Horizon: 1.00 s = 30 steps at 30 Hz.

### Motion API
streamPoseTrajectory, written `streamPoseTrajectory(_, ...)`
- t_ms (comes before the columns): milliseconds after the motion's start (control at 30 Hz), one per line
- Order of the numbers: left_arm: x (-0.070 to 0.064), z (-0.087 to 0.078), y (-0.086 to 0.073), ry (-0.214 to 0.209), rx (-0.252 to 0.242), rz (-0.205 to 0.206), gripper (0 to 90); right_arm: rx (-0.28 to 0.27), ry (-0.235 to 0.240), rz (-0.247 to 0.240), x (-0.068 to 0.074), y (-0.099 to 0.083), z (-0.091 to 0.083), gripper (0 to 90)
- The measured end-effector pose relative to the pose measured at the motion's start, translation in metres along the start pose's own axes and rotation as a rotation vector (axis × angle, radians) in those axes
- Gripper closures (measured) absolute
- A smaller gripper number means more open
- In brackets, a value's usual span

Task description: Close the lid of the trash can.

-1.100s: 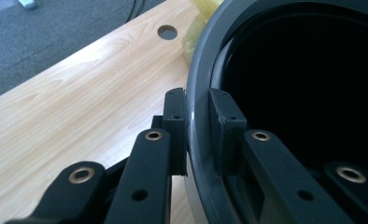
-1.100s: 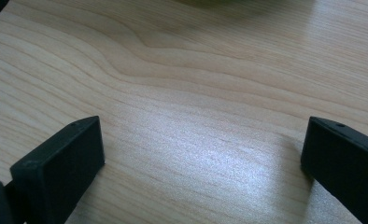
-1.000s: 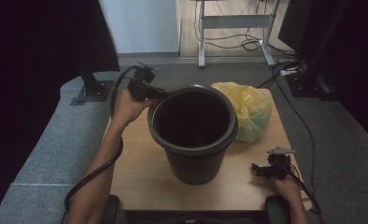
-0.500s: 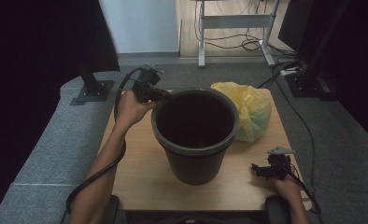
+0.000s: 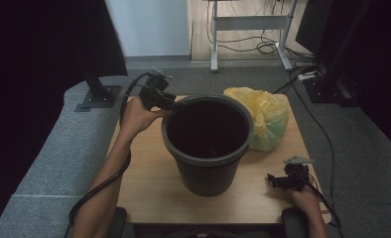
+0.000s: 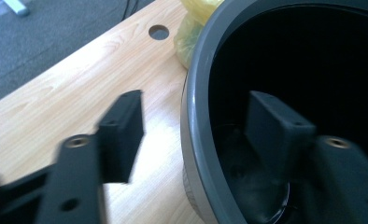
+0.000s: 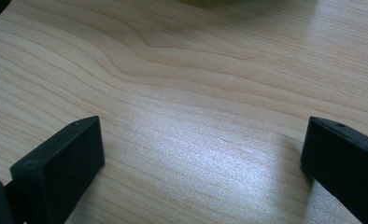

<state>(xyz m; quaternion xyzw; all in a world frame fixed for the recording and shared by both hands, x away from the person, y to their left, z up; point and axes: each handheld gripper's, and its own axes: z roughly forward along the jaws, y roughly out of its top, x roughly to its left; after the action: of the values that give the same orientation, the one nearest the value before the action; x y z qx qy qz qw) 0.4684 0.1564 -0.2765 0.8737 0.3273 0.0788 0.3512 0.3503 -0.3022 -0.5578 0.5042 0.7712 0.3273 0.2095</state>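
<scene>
Grey bin (image 5: pixel 208 148) rim sits between left gripper (image 6: pixel 196 135) jaws, unlabelled.

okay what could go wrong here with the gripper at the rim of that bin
1. The left hand-held gripper straddles the rim of the dark bin with its jaws open, one inside and one outside; closing off-centre could let the smooth rim slip out.
2. A grip at one side only might tip the bin toward the yellow bag close beside it.
3. The right hand-held gripper is open over the table, too far off to steady the bin.
</scene>
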Motion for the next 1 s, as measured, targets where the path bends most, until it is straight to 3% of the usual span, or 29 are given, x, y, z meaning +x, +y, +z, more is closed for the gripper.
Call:
streamPoseTrajectory(100, 0.001, -0.004, -0.001, 0.012, -0.007, 0.022, 22.3, 0.0, 0.0, 0.0, 0.0, 0.0, 0.0, 0.0)
streamPoseTrajectory(267, 0.003, -0.012, -0.004, -0.004, -0.02, 0.028, 13.0, 0.0, 0.0, 0.0, 0.0, 0.0, 0.0, 0.0)
streamPoseTrajectory(367, 0.006, -0.017, -0.006, -0.011, -0.015, 0.02, 12.9, 0.001, 0.0, -0.001, 0.0, 0.0, 0.0, 0.0)
streamPoseTrajectory(567, 0.013, -0.028, -0.014, 0.017, -0.038, 0.009, 12.0, 0.0, 0.0, 0.0, 0.0, 0.0, 0.0, 0.0)
streamPoseTrajectory(767, 0.021, -0.039, -0.026, 0.057, -0.053, 0.031, 3.5, 0.0, 0.0, 0.0, 0.0, 0.0, 0.0, 0.0)
streamPoseTrajectory(1000, 0.035, -0.051, -0.043, 0.09, -0.076, 0.009, 0.0, 0.0, 0.0, 0.0, 0.0, 0.0, 0.0, 0.0)
